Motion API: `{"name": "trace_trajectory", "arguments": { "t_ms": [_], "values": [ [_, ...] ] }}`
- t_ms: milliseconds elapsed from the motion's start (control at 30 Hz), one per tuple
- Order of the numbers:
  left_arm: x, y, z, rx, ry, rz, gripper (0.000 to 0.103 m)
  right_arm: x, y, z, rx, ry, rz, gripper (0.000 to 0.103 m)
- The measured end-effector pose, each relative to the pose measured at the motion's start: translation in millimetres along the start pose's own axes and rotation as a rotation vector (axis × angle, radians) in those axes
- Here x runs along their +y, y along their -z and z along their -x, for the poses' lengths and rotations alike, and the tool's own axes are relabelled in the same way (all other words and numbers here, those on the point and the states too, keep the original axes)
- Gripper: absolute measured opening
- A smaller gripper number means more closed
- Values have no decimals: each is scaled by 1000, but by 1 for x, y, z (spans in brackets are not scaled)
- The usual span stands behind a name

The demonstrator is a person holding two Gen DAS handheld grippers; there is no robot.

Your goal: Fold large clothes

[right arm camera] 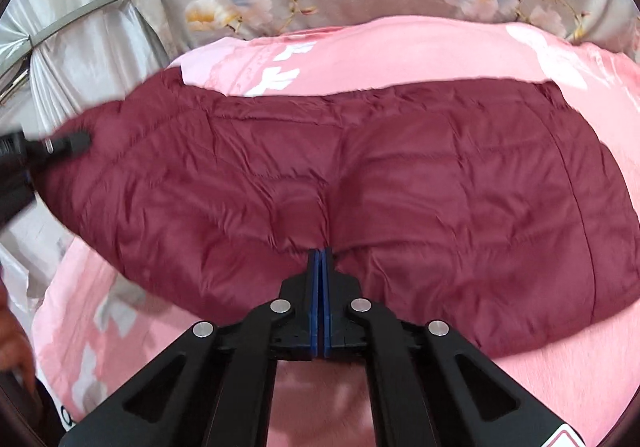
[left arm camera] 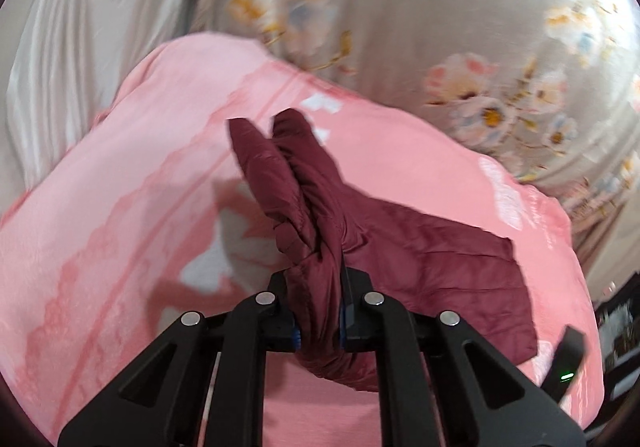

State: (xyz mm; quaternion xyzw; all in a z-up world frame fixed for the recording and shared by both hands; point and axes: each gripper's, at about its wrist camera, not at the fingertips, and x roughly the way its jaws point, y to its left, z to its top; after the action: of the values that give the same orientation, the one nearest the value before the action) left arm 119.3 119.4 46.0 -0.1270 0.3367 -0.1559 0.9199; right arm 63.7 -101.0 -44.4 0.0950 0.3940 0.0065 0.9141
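Observation:
A maroon quilted jacket point(right arm camera: 360, 183) lies spread on a pink blanket point(right arm camera: 400, 51). My left gripper point(left arm camera: 319, 287) is shut on a bunched fold of the jacket point(left arm camera: 320, 215), which sticks up between its fingers and trails off to the right. My right gripper point(right arm camera: 322, 259) has its blue pads pressed together at the jacket's near edge; the tips pinch a crease of the fabric. The left gripper point(right arm camera: 60, 145) shows at the left edge of the right wrist view, holding the jacket's left end.
The pink blanket point(left arm camera: 120, 207) covers a bed with a grey floral sheet point(left arm camera: 440, 27) behind it. Shiny silver fabric point(right arm camera: 80, 47) lies at the far left. The other gripper's dark part point(left arm camera: 566, 359) shows at the lower right of the left wrist view.

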Motion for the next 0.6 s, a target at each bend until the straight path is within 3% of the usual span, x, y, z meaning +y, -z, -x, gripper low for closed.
{"name": "trace_trajectory", "arguments": {
  "t_ms": [200, 333, 600],
  "values": [
    [-73, -11, 16, -21, 91, -150, 10, -1, 5, -25, 33, -50, -10, 0],
    [-130, -14, 16, -28, 134, -260, 10, -26, 2, 6, 2, -128, -109, 0],
    [-241, 8, -18, 65, 193, -436, 10, -94, 18, 83, -56, 110, -134, 2]
  ]
}}
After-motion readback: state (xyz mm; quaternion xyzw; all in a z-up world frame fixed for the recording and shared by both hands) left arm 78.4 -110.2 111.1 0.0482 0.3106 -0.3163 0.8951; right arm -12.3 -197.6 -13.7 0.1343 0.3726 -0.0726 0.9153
